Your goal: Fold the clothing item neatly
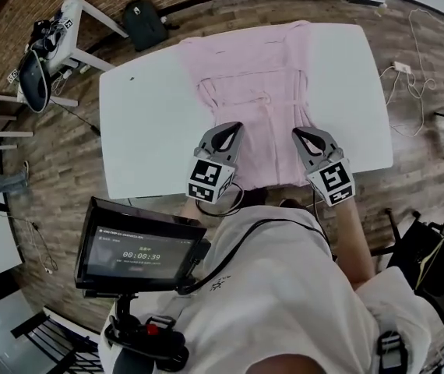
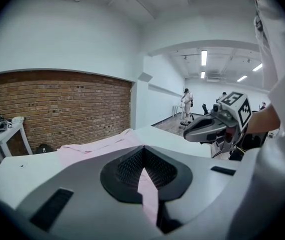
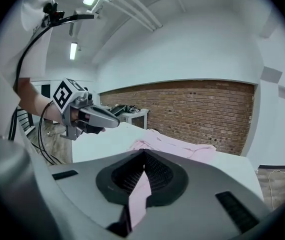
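Folding looks only just begun. The long pale pink cloth garment [image 1: 261, 92] lies spread down the middle of the white rectangular table [image 1: 144, 123]. Its far end is at the far edge and its near end is by you. I can see no big fold across it yet, so I think nearly all the work is left. The near end has to go over to the far end, and then it needs smoothing.

Your left gripper [image 1: 233, 128] has its jaws pressed together on a thin strip of the pink cloth at the near left corner. Your right gripper [image 1: 297, 134] is closed the same way on the near right corner. They sit side by side at about the same height, with the cloth's width between them. Both point away from you and tip down a little, close in front of your body.
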